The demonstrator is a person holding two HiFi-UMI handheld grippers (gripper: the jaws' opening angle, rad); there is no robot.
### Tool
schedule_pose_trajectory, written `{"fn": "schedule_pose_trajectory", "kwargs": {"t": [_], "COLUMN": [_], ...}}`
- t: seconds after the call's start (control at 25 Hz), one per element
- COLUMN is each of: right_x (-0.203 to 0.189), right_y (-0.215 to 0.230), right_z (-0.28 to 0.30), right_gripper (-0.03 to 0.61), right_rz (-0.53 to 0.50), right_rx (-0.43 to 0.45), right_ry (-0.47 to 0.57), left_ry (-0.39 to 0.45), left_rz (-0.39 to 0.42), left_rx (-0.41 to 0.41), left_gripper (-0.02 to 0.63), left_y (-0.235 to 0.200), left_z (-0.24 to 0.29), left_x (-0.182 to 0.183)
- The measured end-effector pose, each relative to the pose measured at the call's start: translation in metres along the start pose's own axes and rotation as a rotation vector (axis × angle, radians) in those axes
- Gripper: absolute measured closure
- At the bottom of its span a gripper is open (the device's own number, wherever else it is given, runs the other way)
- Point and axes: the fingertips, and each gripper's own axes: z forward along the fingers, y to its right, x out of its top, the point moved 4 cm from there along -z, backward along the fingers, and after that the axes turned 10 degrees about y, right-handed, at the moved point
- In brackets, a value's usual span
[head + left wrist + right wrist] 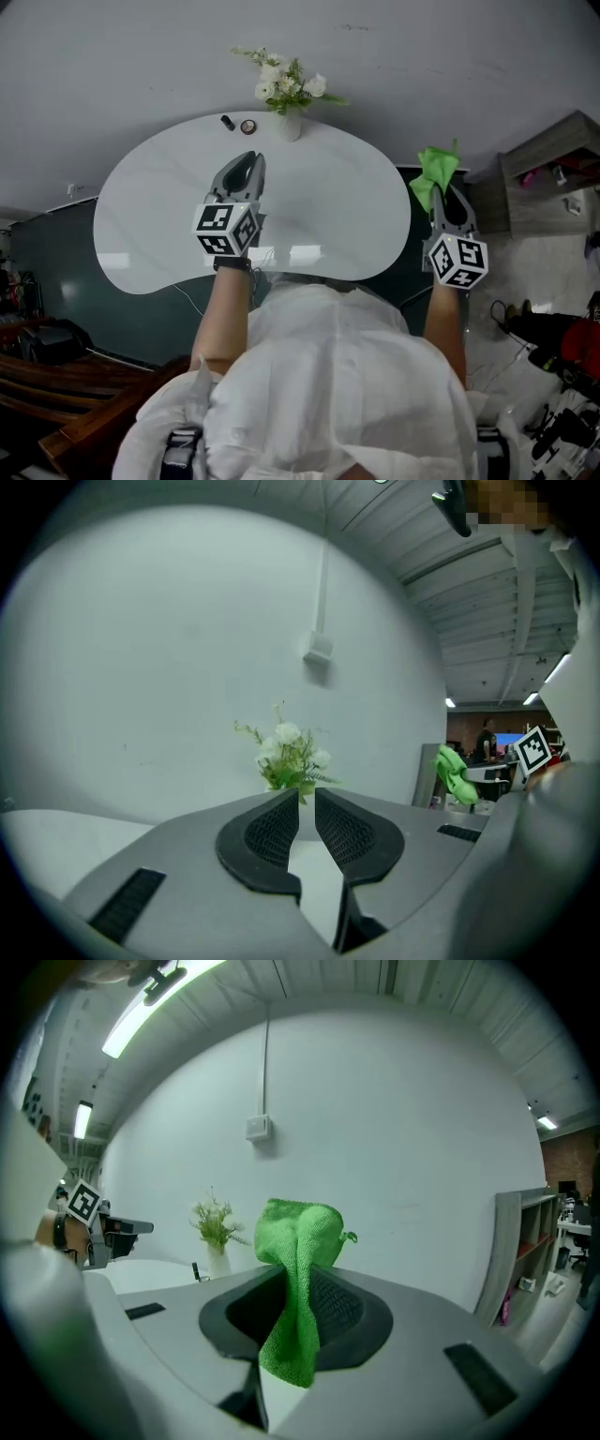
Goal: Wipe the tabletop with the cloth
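A white kidney-shaped tabletop (169, 216) spreads out in front of me. My right gripper (443, 187) hangs off the table's right edge, shut on a bright green cloth (435, 172) that bunches above its jaws; in the right gripper view the cloth (298, 1279) is pinched between the dark pads and droops down. Over the middle of the table, my left gripper (246, 167) is held with its jaws nearly together and nothing between them; the left gripper view shows only a thin gap at the left gripper (307, 803).
A white vase of white flowers (289, 94) stands at the table's far edge, with a small dark object (228, 123) and a round one (247, 127) to its left. A grey shelf unit (553, 178) stands to the right. Dark floor surrounds the table.
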Motion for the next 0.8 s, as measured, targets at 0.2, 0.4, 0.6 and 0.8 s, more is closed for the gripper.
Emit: {"fn": "schedule_pose_trajectory", "kwargs": {"t": [0.2,0.4,0.6,0.8], "right_x": [0.022,0.033,0.035,0.034], "right_y": [0.001,0.005,0.004,0.002], "right_z": [0.003,0.008,0.012,0.018], "right_gripper": [0.508,0.508,0.508,0.508], "right_rz": [-0.029,-0.036,-0.043,-0.046], "right_rx": [-0.005,-0.01,-0.006,0.002], "right_ry": [0.042,0.064,0.067,0.066], "left_ry": [0.07,0.095,0.094,0.094], "left_rz": [0.053,0.081,0.083,0.104], "left_rx": [0.007,-0.012,-0.027,-0.027], "left_gripper": [0.551,0.551,0.555,0.597], "left_y": [-0.007,-0.009,-0.008,-0.011], "left_z": [-0.004,-0.005,-0.005,-0.005], "left_x": [0.03,0.039,0.04,0.045]}}
